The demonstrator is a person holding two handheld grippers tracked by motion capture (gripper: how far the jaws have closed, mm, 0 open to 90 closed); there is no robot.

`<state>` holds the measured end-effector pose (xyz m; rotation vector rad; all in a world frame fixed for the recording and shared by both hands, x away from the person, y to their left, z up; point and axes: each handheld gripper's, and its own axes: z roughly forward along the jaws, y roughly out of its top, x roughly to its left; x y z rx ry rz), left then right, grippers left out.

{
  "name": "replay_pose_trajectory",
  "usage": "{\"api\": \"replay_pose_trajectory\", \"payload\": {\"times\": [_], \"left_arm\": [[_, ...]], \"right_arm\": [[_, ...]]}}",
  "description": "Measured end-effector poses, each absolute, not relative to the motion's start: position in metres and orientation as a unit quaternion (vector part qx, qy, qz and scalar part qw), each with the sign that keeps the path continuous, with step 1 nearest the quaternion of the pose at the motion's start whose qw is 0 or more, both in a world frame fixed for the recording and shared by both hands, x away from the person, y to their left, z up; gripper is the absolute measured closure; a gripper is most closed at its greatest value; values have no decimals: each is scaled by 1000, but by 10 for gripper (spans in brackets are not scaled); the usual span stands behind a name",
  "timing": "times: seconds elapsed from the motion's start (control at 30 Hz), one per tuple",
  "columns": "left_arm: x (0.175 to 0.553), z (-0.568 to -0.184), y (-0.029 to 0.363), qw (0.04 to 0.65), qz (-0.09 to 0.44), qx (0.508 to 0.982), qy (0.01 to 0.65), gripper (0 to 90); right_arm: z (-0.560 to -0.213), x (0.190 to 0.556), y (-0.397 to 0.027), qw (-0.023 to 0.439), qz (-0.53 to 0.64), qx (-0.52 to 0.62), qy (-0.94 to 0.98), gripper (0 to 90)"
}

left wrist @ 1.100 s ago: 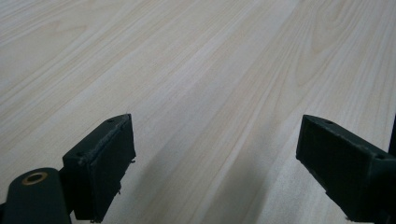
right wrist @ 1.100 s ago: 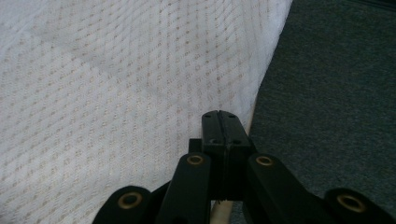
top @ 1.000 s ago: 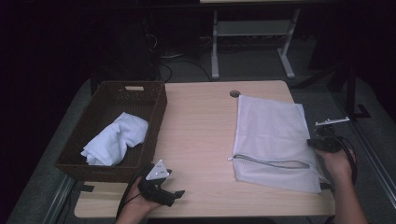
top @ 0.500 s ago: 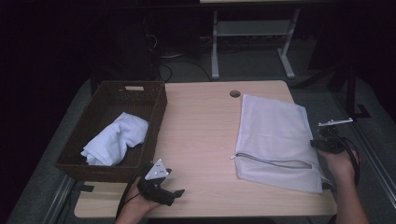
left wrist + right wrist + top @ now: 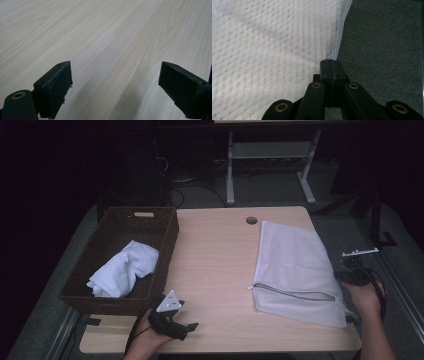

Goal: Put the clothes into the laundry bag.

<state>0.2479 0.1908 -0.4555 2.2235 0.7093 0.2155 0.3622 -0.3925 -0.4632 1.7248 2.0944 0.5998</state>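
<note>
Left tongs (image 5: 175, 320): resting near the surface's (image 5: 215, 255) front-left corner, jaws standing apart over bare wood, apparently waiting.
Right tongs (image 5: 331, 65): pinching together on the mesh bag's (image 5: 295, 265) right hem at the surface's right edge, seemingly squaring it.
Mesh bag: lying flat along the right edge.
Basket (image 5: 167, 245): sitting at the left edge, holding a white cloth (image 5: 125, 270).

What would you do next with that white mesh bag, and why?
Probably ease the mesh laundry bag a little further onto the table. The right gripper looks pinched shut on the bag's edge, which hangs past the table's right side over the carpet. The left gripper rests open on bare wood, holding nothing.
</note>
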Motion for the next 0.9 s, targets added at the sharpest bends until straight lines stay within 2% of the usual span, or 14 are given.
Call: {"api": "replay_pose_trajectory", "payload": {"times": [0.2,0.23,0.3,0.4,0.53,0.57,0.7,0.9], "left_arm": [[249,-455,191,389,85,874,278,111],[249,-455,190,388,85,875,278,111],[249,-456,190,387,85,875,277,111],[249,-457,188,385,82,876,278,111],[249,-456,187,388,81,876,276,111],[249,-456,187,387,81,876,276,112],[249,-456,188,388,81,875,277,112],[248,-455,187,390,82,874,278,112]], "right_arm": [[-459,359,-392,177,233,610,737,887],[-454,357,-388,181,241,603,739,848],[-452,356,-386,182,244,600,740,829],[-447,349,-382,185,268,592,737,706],[-441,335,-378,192,306,584,727,608],[-438,329,-376,185,316,584,724,558],[-435,319,-373,185,328,575,726,516],[-426,292,-357,180,355,550,734,389]]}}
